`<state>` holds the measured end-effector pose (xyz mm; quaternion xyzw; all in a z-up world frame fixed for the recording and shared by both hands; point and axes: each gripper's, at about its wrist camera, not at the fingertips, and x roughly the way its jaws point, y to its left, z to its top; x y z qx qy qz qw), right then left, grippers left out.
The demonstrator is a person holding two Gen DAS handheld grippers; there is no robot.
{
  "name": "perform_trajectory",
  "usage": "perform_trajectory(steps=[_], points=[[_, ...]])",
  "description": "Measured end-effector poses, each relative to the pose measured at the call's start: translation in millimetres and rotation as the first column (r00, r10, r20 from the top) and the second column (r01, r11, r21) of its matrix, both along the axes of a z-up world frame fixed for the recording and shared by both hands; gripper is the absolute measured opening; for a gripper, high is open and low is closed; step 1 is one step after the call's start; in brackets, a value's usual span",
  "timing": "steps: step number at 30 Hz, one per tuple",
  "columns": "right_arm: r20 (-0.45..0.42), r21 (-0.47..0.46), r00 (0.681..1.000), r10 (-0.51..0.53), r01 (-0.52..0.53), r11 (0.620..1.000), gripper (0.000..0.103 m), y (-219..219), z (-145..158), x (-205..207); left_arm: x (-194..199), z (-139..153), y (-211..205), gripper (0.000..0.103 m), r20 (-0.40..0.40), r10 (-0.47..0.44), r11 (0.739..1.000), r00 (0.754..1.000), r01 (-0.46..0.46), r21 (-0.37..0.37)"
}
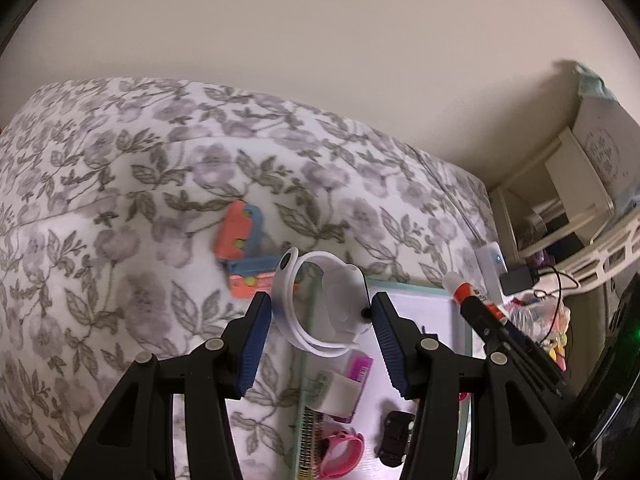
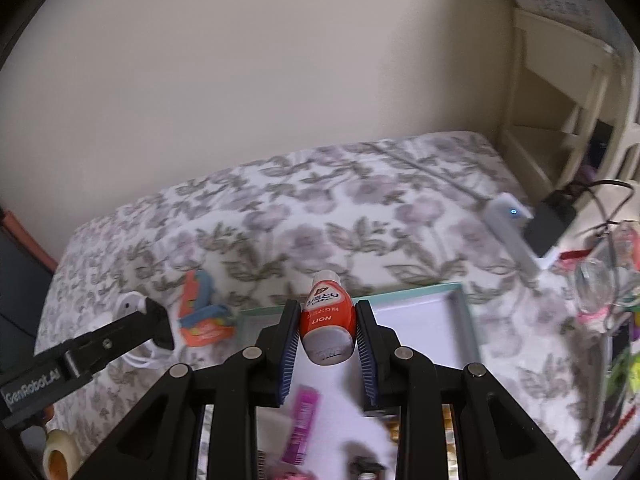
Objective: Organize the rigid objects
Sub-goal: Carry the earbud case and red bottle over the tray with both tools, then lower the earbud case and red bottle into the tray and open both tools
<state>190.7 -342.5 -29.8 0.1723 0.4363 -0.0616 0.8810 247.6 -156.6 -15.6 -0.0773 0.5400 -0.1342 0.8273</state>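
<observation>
My left gripper (image 1: 320,300) is shut on a white round device with a looped white band (image 1: 340,308), held above the near left corner of a white tray with a teal rim (image 1: 424,292). My right gripper (image 2: 327,308) is shut on a red-orange bottle with a white cap (image 2: 328,320), held above the same tray (image 2: 460,292). In the left wrist view, that bottle (image 1: 466,290) sticks out of the right gripper (image 1: 480,312). The tray holds a pink pack (image 1: 360,364), a white block (image 1: 340,394), a black toy car (image 1: 396,432) and a pink band (image 1: 344,452).
Two orange and blue toys (image 1: 240,236) lie on the floral bedspread (image 1: 120,200) left of the tray. A white unit with a blue light (image 2: 508,216), a black adapter (image 2: 552,220) and cream shelves (image 2: 560,120) stand at the right. A tape roll (image 2: 56,456) sits lower left.
</observation>
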Motion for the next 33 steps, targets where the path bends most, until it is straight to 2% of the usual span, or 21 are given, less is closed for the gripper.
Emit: perform_trajectory(steps=[6,10,18,33], points=[[-0.034,-0.018,0.999,-0.041,0.041,0.999,0.030,-20,-7,-5,-6,-13,-26,0.054,-0.011,-0.068,0.998,0.998,0.068,0.011],[-0.114,0.019,0.992,-0.062,0.064,0.998,0.030,-32,-36,-2,-7,-36,-36,0.054,-0.078,-0.095,0.995,0.992,0.096,0.006],[-0.213,0.016,0.973,-0.090,0.095,0.995,0.030,-42,-72,-1,-13,-62,-51,0.054,-0.103,-0.124,0.988,0.987,0.132,0.078],[-0.302,0.010,0.947,-0.106,0.115,0.993,0.029,-44,-98,1,-16,-80,-61,0.054,-0.125,-0.153,0.974,0.980,0.171,0.147]])
